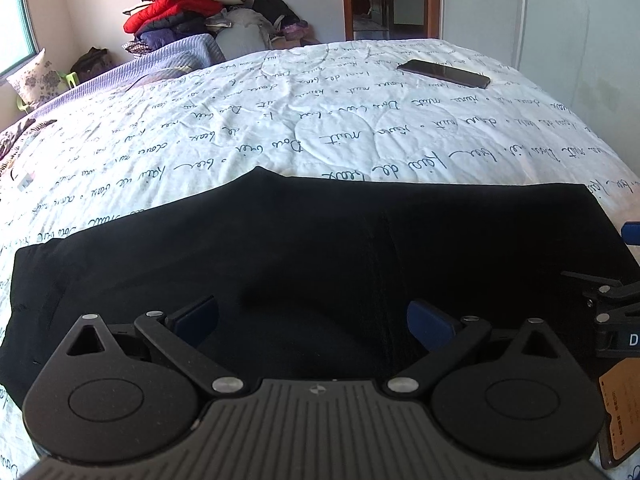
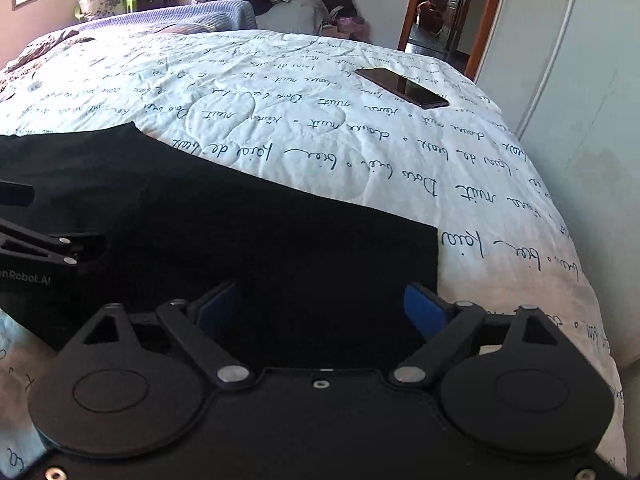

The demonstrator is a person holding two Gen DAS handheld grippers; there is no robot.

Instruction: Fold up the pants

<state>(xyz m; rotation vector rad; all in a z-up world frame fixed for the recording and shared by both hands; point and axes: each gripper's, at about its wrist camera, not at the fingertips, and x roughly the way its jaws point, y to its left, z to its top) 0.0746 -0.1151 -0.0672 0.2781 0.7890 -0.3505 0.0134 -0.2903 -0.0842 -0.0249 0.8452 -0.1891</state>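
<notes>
We see the black pants (image 1: 320,248) lying flat on the bed's white quilt (image 1: 280,120), which is printed with dark handwriting. In the left wrist view they fill the lower half of the frame, from 9 o'clock across to 3 o'clock, with a raised point of cloth on the far edge near the centre. In the right wrist view the pants (image 2: 224,232) stretch from 9 o'clock to the middle, and their square corner ends at about 4 o'clock from the centre.

Our left gripper (image 1: 312,320) hangs over the cloth with its jaws spread wide; the blue pads (image 1: 424,322) stand well apart and nothing is pinched between them. Our right gripper (image 2: 320,308) is likewise spread above the pants near that corner, its blue pads (image 2: 420,308) clear of the fabric, gripping nothing. Each gripper shows at the edge of the other's view, so the two are near one another.

A dark phone (image 1: 444,73) lies on the quilt at 1 o'clock, well apart from the pants. Beyond the bed, at 11 o'clock, a pile of clothes (image 1: 180,12) is stacked against the wall, and a doorway (image 1: 386,0) opens at 12 o'clock
</notes>
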